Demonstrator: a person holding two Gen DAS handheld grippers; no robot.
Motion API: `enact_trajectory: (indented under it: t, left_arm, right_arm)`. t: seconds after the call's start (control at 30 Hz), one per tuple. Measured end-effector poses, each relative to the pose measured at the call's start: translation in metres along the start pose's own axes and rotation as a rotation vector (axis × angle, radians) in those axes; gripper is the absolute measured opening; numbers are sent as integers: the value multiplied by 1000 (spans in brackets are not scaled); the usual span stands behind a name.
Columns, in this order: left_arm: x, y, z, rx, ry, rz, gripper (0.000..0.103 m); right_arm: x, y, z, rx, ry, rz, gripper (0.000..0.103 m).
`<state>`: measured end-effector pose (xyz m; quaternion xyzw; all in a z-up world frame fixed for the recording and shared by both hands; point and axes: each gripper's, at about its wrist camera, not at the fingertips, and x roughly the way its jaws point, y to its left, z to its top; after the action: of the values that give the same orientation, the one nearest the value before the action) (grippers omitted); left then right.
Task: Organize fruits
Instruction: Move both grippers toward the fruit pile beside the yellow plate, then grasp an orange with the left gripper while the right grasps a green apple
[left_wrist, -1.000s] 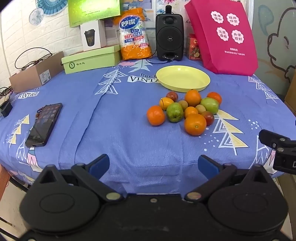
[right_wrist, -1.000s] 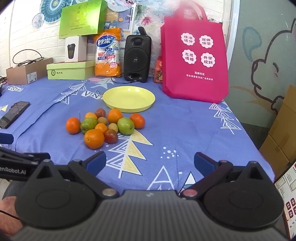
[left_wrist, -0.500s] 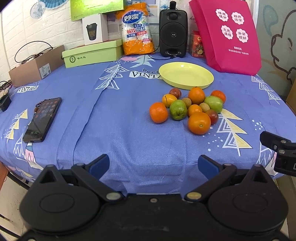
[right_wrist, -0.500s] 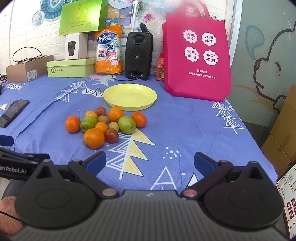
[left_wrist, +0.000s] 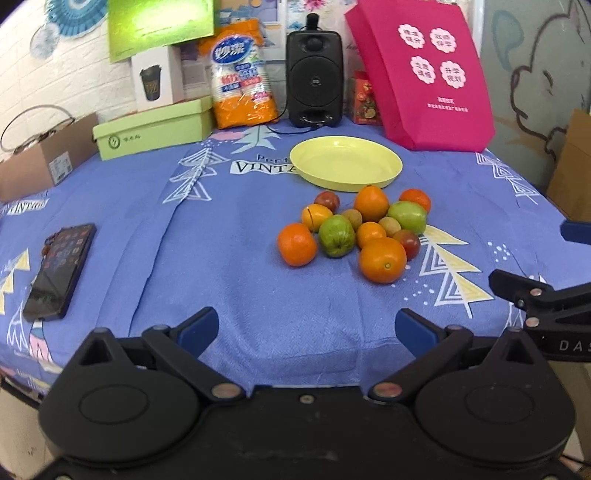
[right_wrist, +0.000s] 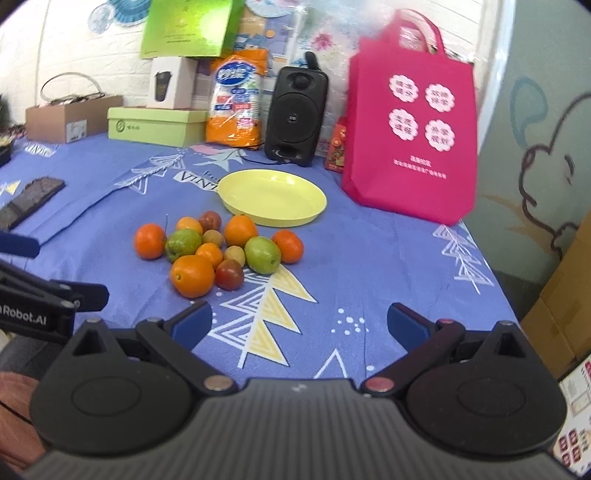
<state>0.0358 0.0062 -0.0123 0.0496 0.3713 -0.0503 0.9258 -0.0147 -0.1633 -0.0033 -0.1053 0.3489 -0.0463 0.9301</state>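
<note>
Fingers spread wide on both tools: the left gripper (left_wrist: 306, 326) held its blue-tipped fingers (left_wrist: 197, 326) apart over the near edge of the blue tablecloth (left_wrist: 221, 229), grasping nothing, and the right gripper (right_wrist: 300, 326) was likewise spread and empty. The fruit pile (left_wrist: 356, 230) lay on the cloth at about 1 o'clock from the left gripper and 11 o'clock from the right (right_wrist: 218, 251), well apart from both. Oranges, green fruits and smaller dark red ones sat clustered, touching. The yellow plate (left_wrist: 347, 164) stood just beyond the pile at 12 o'clock, holding no fruit. A phone (left_wrist: 61, 269) lay at 9 o'clock. A pink bag (left_wrist: 421, 74) and black speaker (left_wrist: 314, 77) stood behind the plate.
</note>
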Motion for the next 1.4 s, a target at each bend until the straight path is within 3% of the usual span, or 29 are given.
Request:
enact_trajectory:
  t: [0.2, 0.33, 0.43, 0.53, 0.6, 0.7, 0.8, 0.97, 1.13, 1.23, 1.4]
  left_arm:
    - [10, 14, 0, -42, -45, -69, 103]
    - [14, 48, -7, -181, -173, -242, 103]
    - [32, 70, -1, -267, -148, -325, 103]
    - [53, 76, 3, -216, -115, -287, 103]
    - [54, 67, 9, -157, -138, -259, 103]
    - [62, 53, 13, -62, -151, -213, 103]
    - [77, 42, 19, -16, -138, -212, 102]
    - [105, 34, 26, 9, -103, -226, 73]
    - [127, 26, 30, 78, -67, -183, 65]
    - [136, 25, 32, 83, -55, -198, 63]
    - [146, 27, 35, 67, -36, -229, 41]
  right_arm:
    - [13, -6, -2, 39, -9, 106, 103]
    - [21, -6, 0, 6, -23, 104, 103]
    - [32, -7, 1, -15, -22, 95, 102]
    - [47, -12, 3, -13, -8, 112, 93]
    - [57, -15, 5, -15, 1, 117, 85]
    - [68, -20, 8, -18, 2, 110, 82]
    - [78, -22, 11, -32, 2, 108, 76]
    - [91, -25, 15, -50, 11, 110, 73]
    - [101, -28, 17, -50, 22, 110, 74]
    - [106, -27, 17, -69, 30, 130, 74]
    - [120, -22, 20, -99, 41, 141, 73]
